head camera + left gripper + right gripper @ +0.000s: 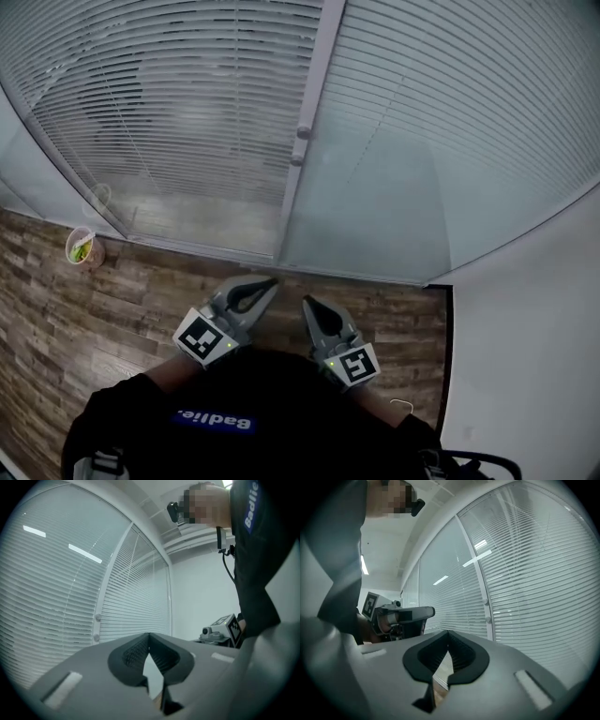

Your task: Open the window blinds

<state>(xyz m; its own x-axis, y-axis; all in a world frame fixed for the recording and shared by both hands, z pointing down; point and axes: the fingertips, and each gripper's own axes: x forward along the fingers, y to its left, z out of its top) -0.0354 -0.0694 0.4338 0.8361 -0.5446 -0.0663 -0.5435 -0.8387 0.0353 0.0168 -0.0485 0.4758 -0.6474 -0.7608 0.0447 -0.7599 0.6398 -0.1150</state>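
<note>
Both tools are pinched shut with nothing in them. The left tool [270, 280] and the right tool [307, 302] sit close to the person's body, tips side by side, pointing level at the window. The blinds [187, 103] hang straight ahead of both tips and well apart from them, in two panels on either side of a pale post [317, 75]. The slats are tilted shut across both panels.

The slats look thin and light and would probably bend or crease, so pushing on them directly seems unwise. Reflected ceiling lights suggest a glass pane in front of them, in which case they could not be touched at all. Two small round knobs [302, 133] sit on the post, ahead of the tools and roughly in line with the gap between them. These are likely the control. They look hard, smooth and small, so a firm pinch and a slow turn would suit, and the tool may slip on them.

No cord or wand shows, and the top of the blinds is cut off. What each knob does cannot be told. A cup [82, 247] stands on the wooden floor [56, 319], far off to the left tool's outer side, and its contents are too small to identify.
</note>
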